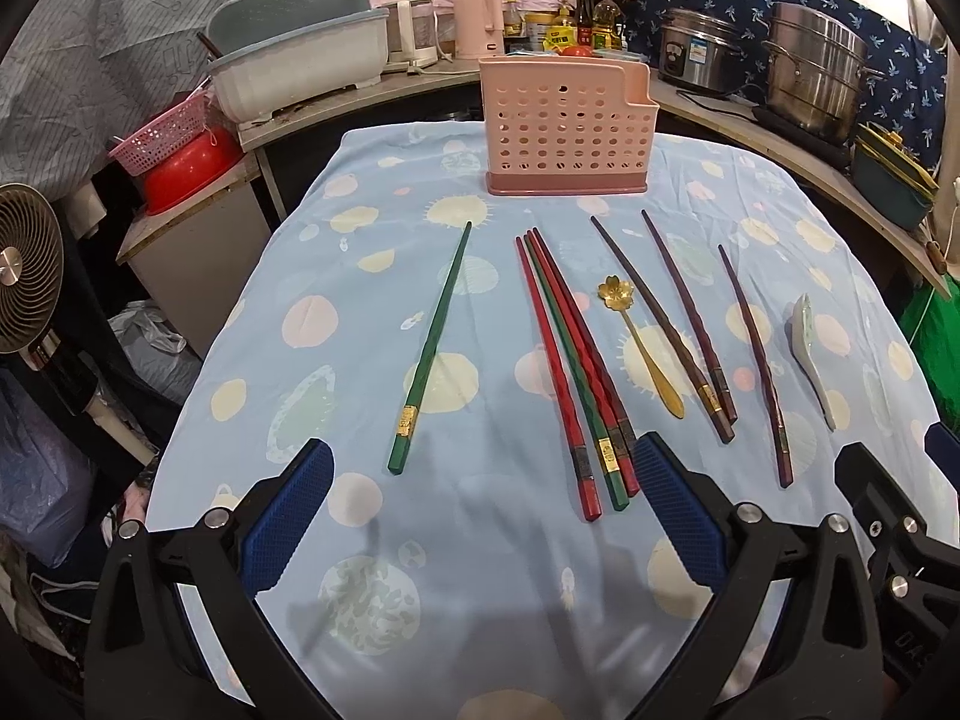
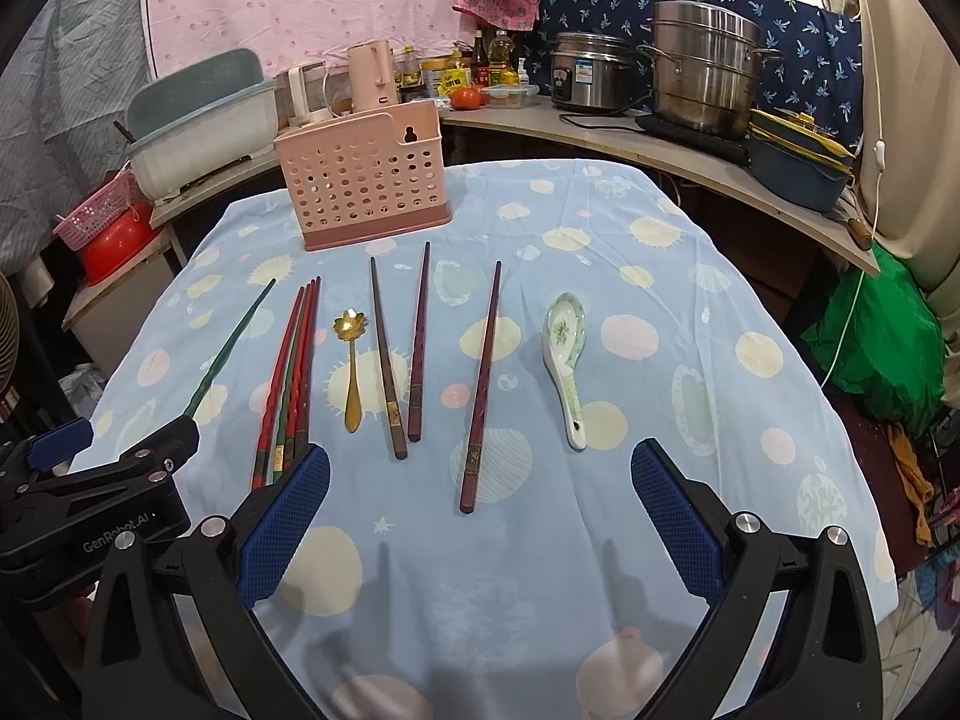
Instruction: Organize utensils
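The utensils lie in a row across the middle of the surface (image 2: 690, 324), handles toward the near edge. At the left edge side a single green chopstick (image 1: 429, 348) lies apart from the rest. Next to it a bundle of red and green chopsticks (image 1: 570, 366) lie touching each other. Just beside them is a gold spoon (image 2: 351, 372) with a flower-shaped bowl, then a pair of dark chopsticks (image 2: 399, 354) whose handle ends nearly meet while the tips spread apart. A lone dark red chopstick (image 2: 482, 384) lies further toward the right edge, and a white ceramic spoon (image 2: 565, 360) with green patterning lies beyond it, bowl up.

Near the far edge stands a pink holder (image 1: 564, 126) with round holes, upright and empty as far as I can see.

Both tongs hover over the near edge. The left tongs (image 1: 483, 510) are spread wide and hold nothing. The right tongs (image 2: 480, 510) are likewise spread wide and hold nothing.

A blue cloth with pale dots covers the surface.
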{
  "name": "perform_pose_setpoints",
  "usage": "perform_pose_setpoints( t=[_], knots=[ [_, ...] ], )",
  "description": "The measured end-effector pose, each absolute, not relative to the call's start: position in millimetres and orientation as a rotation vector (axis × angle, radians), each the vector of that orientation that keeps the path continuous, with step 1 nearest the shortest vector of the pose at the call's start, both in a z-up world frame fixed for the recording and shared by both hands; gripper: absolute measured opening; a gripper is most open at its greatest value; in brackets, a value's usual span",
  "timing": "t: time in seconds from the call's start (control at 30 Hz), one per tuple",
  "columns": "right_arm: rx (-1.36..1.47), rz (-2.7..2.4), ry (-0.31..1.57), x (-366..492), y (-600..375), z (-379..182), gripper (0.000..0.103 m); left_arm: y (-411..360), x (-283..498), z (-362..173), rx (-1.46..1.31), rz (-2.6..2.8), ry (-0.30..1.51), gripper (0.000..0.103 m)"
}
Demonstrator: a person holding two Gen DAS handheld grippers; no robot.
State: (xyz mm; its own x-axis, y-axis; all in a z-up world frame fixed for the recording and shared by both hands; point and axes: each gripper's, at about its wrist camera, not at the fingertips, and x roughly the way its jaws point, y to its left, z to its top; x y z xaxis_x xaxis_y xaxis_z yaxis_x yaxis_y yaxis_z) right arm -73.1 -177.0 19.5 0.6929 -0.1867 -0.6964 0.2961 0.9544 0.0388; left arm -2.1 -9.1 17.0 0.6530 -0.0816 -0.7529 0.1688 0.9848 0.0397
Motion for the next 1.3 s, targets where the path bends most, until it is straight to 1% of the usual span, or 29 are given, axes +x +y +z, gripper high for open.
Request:
perform_pose_setpoints(
  t=[1.3],
  knots=[
    [0.152, -0.272, 0.758, -72.4, -176.9, 19.0, 0.096, -8.2, -3.8, 18.9, 0.103, -0.147, 0.839, 0.096]
  ],
)
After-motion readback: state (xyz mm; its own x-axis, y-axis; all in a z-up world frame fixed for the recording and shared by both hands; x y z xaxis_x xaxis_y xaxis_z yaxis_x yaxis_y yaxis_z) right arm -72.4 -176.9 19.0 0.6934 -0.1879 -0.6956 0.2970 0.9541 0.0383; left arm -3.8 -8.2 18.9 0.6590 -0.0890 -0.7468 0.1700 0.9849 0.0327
